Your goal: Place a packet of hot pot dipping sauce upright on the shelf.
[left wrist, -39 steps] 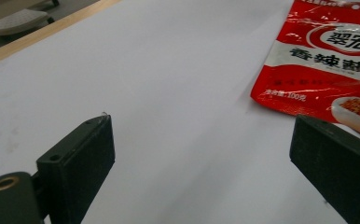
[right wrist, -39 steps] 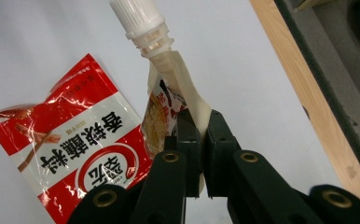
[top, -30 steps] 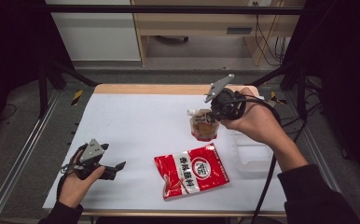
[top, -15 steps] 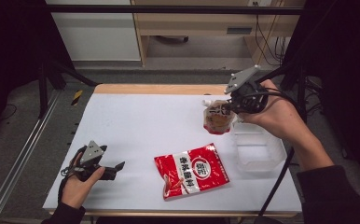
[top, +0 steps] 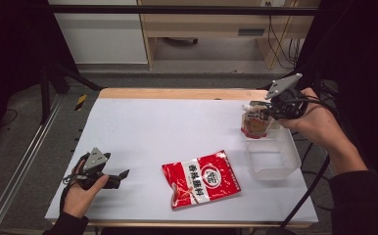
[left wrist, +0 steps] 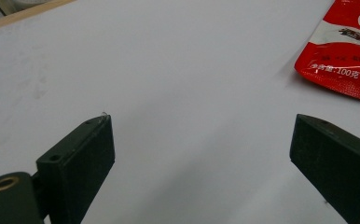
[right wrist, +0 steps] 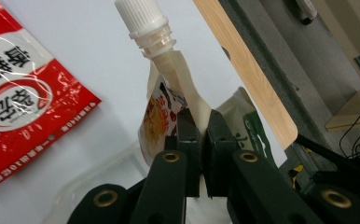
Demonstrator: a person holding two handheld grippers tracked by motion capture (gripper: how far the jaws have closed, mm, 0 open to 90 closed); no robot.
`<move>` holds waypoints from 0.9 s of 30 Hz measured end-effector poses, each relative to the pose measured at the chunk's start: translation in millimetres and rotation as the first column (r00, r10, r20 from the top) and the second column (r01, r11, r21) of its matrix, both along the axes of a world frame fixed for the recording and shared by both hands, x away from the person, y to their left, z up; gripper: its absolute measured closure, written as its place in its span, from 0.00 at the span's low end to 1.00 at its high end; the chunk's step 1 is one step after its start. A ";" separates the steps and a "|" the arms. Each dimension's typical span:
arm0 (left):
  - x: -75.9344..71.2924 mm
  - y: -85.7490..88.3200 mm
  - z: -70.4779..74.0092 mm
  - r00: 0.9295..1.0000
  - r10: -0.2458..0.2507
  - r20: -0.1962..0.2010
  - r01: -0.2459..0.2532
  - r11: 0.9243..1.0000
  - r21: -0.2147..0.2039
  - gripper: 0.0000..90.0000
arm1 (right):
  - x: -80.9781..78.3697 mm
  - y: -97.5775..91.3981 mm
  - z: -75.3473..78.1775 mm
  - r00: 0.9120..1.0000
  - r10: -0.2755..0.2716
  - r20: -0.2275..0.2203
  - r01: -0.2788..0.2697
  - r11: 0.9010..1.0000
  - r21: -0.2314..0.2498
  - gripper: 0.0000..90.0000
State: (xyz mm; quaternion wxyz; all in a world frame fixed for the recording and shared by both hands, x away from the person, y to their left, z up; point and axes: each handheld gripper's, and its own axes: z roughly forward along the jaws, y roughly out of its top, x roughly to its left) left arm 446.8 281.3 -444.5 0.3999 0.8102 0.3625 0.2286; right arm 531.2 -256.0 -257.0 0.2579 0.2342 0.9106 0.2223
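My right gripper (top: 264,111) (right wrist: 201,119) is shut on a spouted drink pouch (top: 253,122) (right wrist: 162,100) with a white screw cap, holding it in the air over the far edge of a clear plastic tub (top: 272,156) (right wrist: 103,179). A red snack bag (top: 201,178) (right wrist: 17,109) with white lettering lies flat on the white table (top: 167,132) near the front middle. My left gripper (top: 121,176) (left wrist: 201,154) rests at the front left, open, with only bare tabletop between its jaws; the red bag's corner (left wrist: 348,51) lies ahead and to its right.
The wooden back edge of the table (top: 177,93) (right wrist: 243,70) runs behind the white surface. A metal rail (top: 20,166) borders the left side. Cables (top: 314,186) trail off the right edge past the tub.
My right gripper has carried the pouch to the right, from the middle-back of the table to above the tub's far edge. The left gripper has stayed put.
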 end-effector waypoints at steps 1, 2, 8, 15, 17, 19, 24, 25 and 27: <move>0.1 -0.5 -0.2 1.000 0.000 -0.002 0.000 1.000 0.000 0.07 | 2.1 -3.2 -2.3 1.000 -0.007 -0.001 0.007 1.000 0.004 0.97; 0.4 -1.1 -0.5 1.000 -0.001 -0.004 0.001 1.000 0.002 0.07 | 4.3 -6.3 -4.5 1.000 -0.010 0.003 0.010 1.000 0.007 0.97; 2.7 -4.9 -2.6 1.000 -0.012 -0.014 0.012 1.000 0.012 0.07 | 14.6 -21.7 -15.5 1.000 -0.012 -0.013 0.012 1.000 0.003 0.97; -1.1 -6.0 -1.3 1.000 -0.013 -0.012 0.013 1.000 0.024 0.07 | 23.0 -33.1 -25.0 1.000 -0.012 -0.010 0.013 1.000 0.023 0.97; -0.6 -6.3 -1.8 1.000 -0.012 -0.015 0.012 1.000 0.025 0.07 | 24.1 -34.1 -27.6 1.000 -0.012 -0.014 0.012 1.000 0.025 0.97; -0.3 -6.3 -2.0 1.000 -0.013 -0.016 0.013 0.999 0.031 0.07 | 24.4 -34.3 -30.6 1.000 -0.012 -0.018 0.012 1.000 0.027 0.97; 0.4 -6.0 -2.1 1.000 -0.012 -0.019 0.013 0.999 0.033 0.07 | 25.3 -37.3 -38.3 0.999 -0.015 -0.037 0.016 0.999 0.035 0.97; 0.4 -6.0 -2.2 1.000 -0.012 -0.019 0.013 0.999 0.035 0.07 | 25.3 -37.8 -40.2 0.999 -0.017 -0.039 0.018 0.999 0.036 0.97; -0.2 -6.6 -2.3 1.000 -0.020 -0.014 0.021 0.999 0.032 0.08 | 25.6 -38.6 -44.2 0.999 -0.022 -0.042 0.024 0.999 0.039 0.97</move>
